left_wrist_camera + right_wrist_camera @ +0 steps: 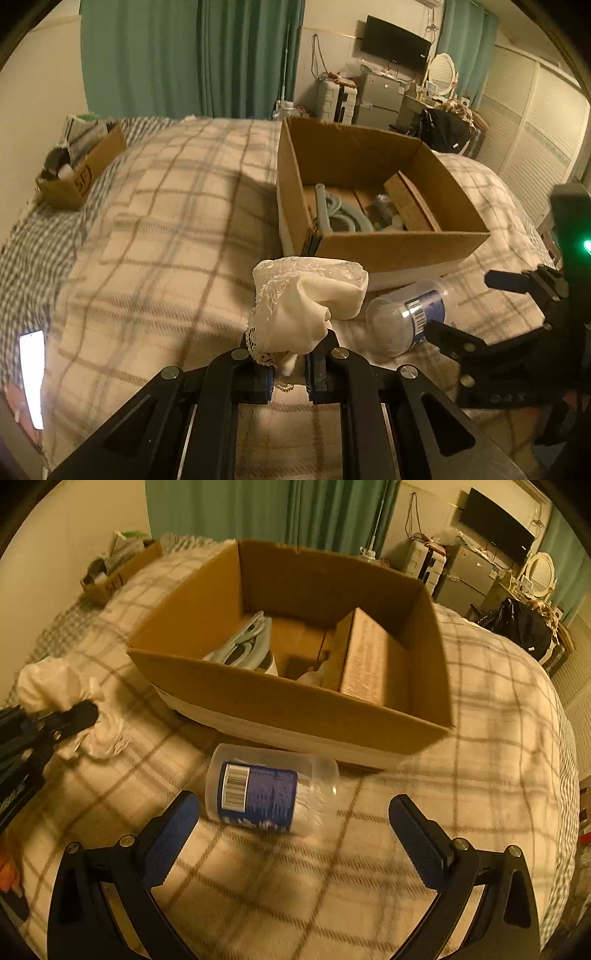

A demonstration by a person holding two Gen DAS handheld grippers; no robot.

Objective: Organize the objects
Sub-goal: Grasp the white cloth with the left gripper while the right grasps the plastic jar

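My left gripper [290,363] is shut on a cream lace-trimmed cloth [306,299] and holds it above the plaid bed cover, in front of the large open cardboard box [388,243]. The cloth also shows in the right wrist view [55,690]. A clear plastic jar with a blue label [264,794] lies on its side on the bed just before the box [295,709]. My right gripper [293,812] is open with its fingers either side of the jar, a little short of it. The jar [406,317] and right gripper [461,306] also show in the left wrist view.
The box holds a light blue hose [336,214], a smaller brown box [365,657] and small items. A small cardboard box [74,173] with items sits at the bed's far left. A lit phone [31,376] lies at the left edge. Curtains, a fridge and a TV stand behind.
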